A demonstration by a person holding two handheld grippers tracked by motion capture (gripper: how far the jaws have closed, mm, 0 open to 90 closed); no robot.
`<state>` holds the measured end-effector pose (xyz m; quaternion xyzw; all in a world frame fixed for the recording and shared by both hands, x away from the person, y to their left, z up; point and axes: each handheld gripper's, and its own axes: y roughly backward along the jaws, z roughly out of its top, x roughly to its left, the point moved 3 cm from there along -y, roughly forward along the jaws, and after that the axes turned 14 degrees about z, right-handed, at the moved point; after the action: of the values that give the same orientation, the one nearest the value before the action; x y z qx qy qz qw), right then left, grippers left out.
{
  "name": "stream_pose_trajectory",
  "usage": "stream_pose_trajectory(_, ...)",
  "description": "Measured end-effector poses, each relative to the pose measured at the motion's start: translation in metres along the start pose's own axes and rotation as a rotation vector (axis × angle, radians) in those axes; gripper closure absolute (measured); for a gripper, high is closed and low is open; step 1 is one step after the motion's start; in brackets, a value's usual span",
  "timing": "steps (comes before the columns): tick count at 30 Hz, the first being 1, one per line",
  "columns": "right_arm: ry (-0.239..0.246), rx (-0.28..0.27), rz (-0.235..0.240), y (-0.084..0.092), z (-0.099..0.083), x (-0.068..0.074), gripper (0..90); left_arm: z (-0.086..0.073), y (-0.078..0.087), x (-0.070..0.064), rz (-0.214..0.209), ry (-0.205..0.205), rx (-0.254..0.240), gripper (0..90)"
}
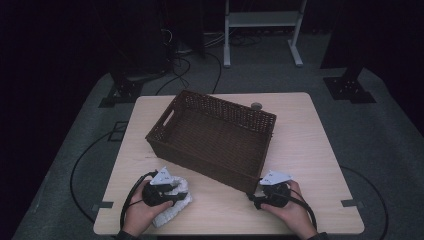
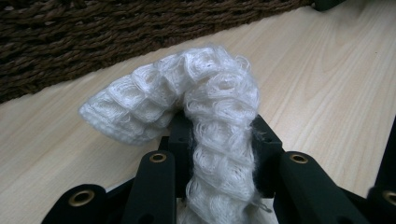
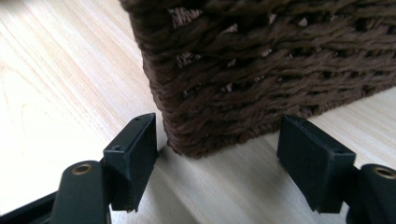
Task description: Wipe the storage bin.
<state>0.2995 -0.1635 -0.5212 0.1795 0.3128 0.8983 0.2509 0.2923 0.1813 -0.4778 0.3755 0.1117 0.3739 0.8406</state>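
A dark brown woven basket (image 1: 215, 137) stands in the middle of the light wooden table (image 1: 310, 145), turned at an angle. A white knitted cloth (image 1: 175, 202) lies near the table's front left. My left gripper (image 1: 172, 192) is shut on the cloth; in the left gripper view the cloth (image 2: 210, 116) rises pinched between the jaws and flops over to the left. My right gripper (image 1: 256, 197) stands open at the basket's near right corner. In the right gripper view that corner (image 3: 201, 130) sits between the two fingers (image 3: 133, 154), with gaps on both sides.
The basket's side wall (image 2: 93, 37) runs just beyond the cloth. A small round grey fitting (image 1: 256, 106) sits at the table's far edge. Cables trail from both grippers over the front edge. A white frame (image 1: 262, 22) stands on the floor beyond the table.
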Motion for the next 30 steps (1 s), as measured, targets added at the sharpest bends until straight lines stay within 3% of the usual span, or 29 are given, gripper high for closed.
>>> stream_pose_trajectory(12,-0.026,-0.013,-0.028,-0.005,0.003,-0.001,22.7,-0.001,0.005,0.013,0.032,0.028,-0.011,67.7)
stream_pose_trajectory(30,-0.028,-0.016,-0.029,-0.005,0.003,-0.002,24.3,0.002,0.033,0.077,0.177,0.144,-0.079,67.8)
